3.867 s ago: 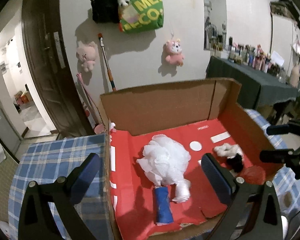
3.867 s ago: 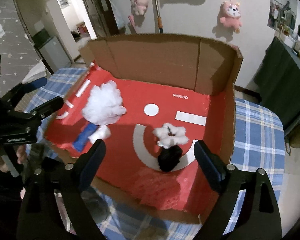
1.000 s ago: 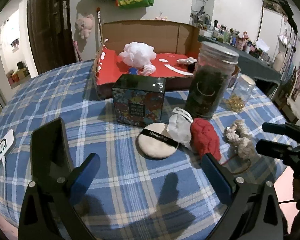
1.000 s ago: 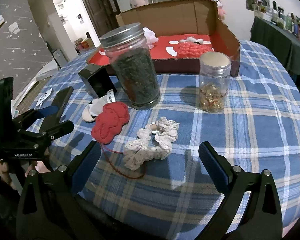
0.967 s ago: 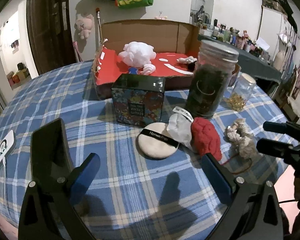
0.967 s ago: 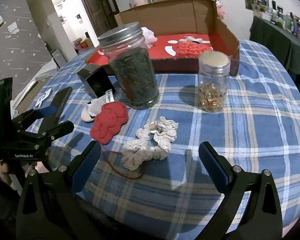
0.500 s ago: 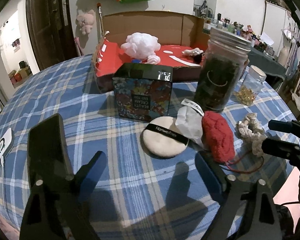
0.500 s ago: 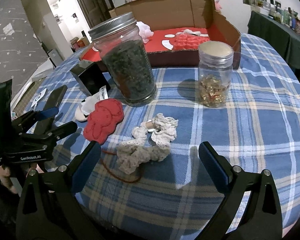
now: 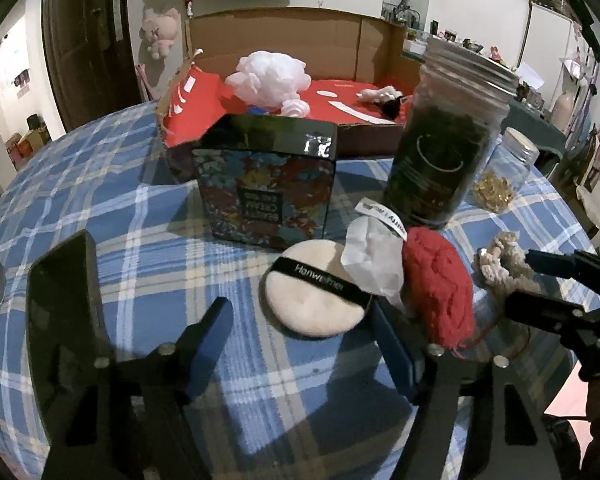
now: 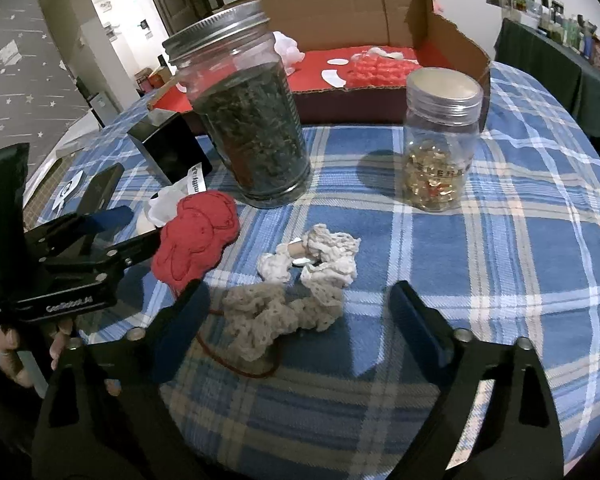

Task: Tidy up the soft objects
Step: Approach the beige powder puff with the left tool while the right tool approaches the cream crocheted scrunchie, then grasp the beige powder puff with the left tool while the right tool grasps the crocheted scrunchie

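Closing in on soft things, both grippers are held low over the checked tablecloth [image 10: 520, 248]. The left gripper [image 9: 300, 328] is seen with its jaws partly spread and just closing; the round powder puff [image 9: 312, 292] lies between the tips, but it is not yet pinched. The right gripper [image 10: 296, 312] is also partly spread and just closing, with the cream lace scrunchie [image 10: 292, 300] between its tips, not yet squeezed.

Trouble could be caused by close neighbours. The puff is touched by a white paper tag [image 9: 374, 256] and the red knitted piece [image 9: 436, 284] lies just beside it, so these could be grabbed or dragged along. A thin red loop [image 10: 240, 364] is tucked under the scrunchie, and it could be pulled too.

Farther back, the big dark jar [image 10: 248, 120] and the small jar [image 10: 440, 140] could be knocked over if something is swung on the way. Past them, the red-lined cardboard box [image 10: 380, 8] is waiting, with a white bath pouf [image 9: 268, 76] already inside.
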{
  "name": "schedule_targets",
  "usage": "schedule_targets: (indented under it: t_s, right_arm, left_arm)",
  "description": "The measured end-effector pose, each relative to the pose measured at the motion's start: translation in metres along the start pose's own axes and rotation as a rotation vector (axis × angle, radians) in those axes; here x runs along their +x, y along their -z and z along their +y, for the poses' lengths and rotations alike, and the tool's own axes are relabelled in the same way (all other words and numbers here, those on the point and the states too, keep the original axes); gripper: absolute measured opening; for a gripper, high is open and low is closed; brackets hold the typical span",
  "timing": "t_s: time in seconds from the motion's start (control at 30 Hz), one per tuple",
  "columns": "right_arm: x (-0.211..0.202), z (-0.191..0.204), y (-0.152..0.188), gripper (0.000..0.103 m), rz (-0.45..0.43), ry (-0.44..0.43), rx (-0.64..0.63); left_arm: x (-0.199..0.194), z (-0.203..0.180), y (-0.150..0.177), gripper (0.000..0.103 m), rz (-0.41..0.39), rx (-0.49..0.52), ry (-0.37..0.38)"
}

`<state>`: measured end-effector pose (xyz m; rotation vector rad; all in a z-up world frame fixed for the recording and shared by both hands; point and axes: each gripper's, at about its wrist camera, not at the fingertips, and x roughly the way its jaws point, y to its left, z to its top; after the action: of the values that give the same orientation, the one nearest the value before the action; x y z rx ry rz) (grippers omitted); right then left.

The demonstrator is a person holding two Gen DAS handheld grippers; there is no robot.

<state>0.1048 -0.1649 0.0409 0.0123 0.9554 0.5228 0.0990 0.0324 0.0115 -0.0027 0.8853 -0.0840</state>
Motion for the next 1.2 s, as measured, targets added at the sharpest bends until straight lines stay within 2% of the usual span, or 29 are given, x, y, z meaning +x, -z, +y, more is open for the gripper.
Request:
schedule_targets:
  t_s: [0.2, 0.4, 0.47, 0.53, 0.67, 0.7, 0.73, 0.9, 1.07, 1.2]
  right_arm:
    - [0.006, 0.002, -0.003, 0.084, 0.009, -0.012, 0.005]
    - [0.011, 0.006, -0.005, 0.077, 0.016, 0.025, -0.019]
    - [0.011, 0.007, -0.005, 0.072, 0.02, 0.043, -0.029]
    - [0.012, 0.009, -0.005, 0.062, 0.024, 0.057, -0.044]
    - [0.014, 0.018, -0.003, 0.053, 0.033, 0.089, -0.088]
    - [0.014, 0.019, -0.002, 0.048, 0.03, 0.092, -0.094]
    - [0.013, 0.018, -0.002, 0.042, 0.026, 0.086, -0.09]
    - [0.01, 0.007, -0.003, 0.035, 0.009, 0.039, -0.026]
    - [0.0, -0.001, -0.002, 0.034, -0.012, -0.018, 0.019]
    - [-0.012, 0.0, -0.002, 0.034, -0.038, -0.025, 0.019]
  left_arm:
    - [0.005, -0.004, -0.007, 0.072, -0.003, 0.007, 0.0]
    - [0.009, -0.002, -0.009, 0.067, -0.003, 0.001, -0.001]
    - [0.009, -0.002, -0.009, 0.063, -0.007, -0.004, 0.008]
    - [0.009, -0.003, -0.009, 0.056, -0.009, -0.006, 0.018]
    - [0.007, -0.004, -0.008, 0.053, -0.017, -0.007, 0.018]
    - [0.006, -0.003, -0.008, 0.052, -0.019, -0.013, 0.022]
    - [0.005, -0.002, -0.007, 0.05, -0.02, -0.022, 0.028]
    - [0.001, 0.002, -0.007, 0.043, -0.027, -0.041, 0.039]
    - [-0.011, 0.004, -0.006, 0.037, -0.044, -0.047, 0.045]
    - [-0.025, 0.004, -0.004, 0.035, -0.065, -0.048, 0.055]
